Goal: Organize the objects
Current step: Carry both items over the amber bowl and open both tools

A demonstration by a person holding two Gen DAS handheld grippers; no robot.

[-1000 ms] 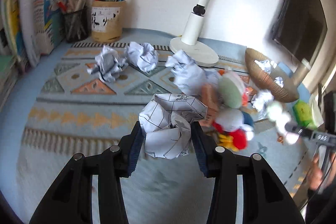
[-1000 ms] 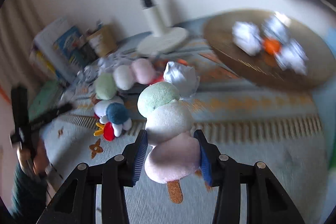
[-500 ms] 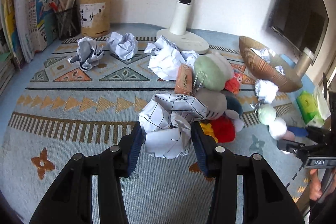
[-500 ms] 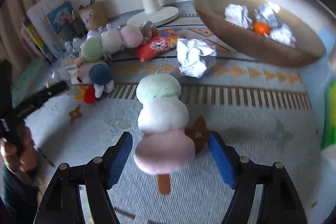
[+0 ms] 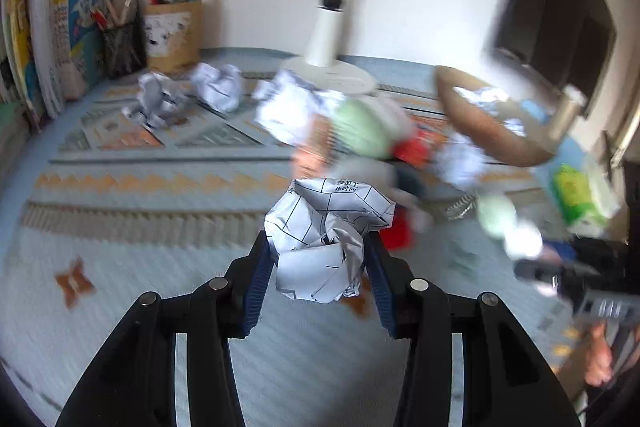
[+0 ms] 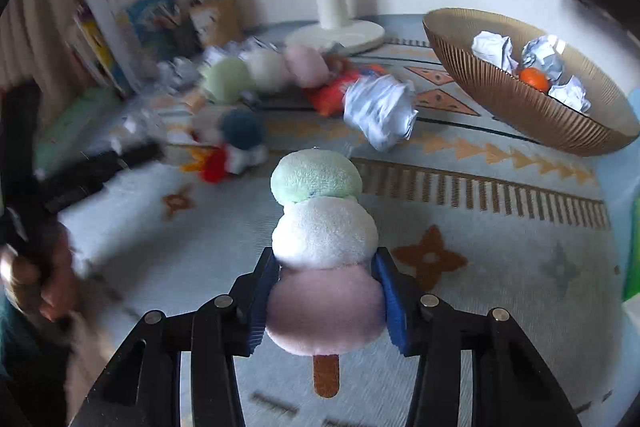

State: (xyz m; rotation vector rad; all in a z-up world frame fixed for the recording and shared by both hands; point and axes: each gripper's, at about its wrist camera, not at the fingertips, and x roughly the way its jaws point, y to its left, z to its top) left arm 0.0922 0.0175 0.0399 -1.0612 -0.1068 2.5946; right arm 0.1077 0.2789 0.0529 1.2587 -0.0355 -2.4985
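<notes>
My left gripper (image 5: 318, 269) is shut on a crumpled ball of printed paper (image 5: 326, 239), held above the patterned mat (image 5: 120, 195). My right gripper (image 6: 326, 283) is shut on a plush dango skewer (image 6: 322, 239) with green, white and pink balls, its stick pointing toward me. A brown ribbed bowl (image 6: 520, 99) at the right holds several paper balls and an orange; it also shows in the left wrist view (image 5: 480, 119). Another paper ball (image 6: 380, 115) lies on the mat before the bowl. More paper balls (image 5: 218, 91) lie at the back left.
A second plush skewer (image 6: 264, 71), a red-and-blue plush (image 6: 234, 151) and an orange packet lie mid-mat. A white lamp base (image 5: 332, 75) stands at the back. Pen holders (image 5: 172, 35) and books (image 5: 60, 27) line the back left. A green pack (image 5: 576, 195) sits right.
My right gripper, open around the plush skewer half a second ago, has closed on it. My left gripper still holds its paper ball and is moving, blurring the view.
</notes>
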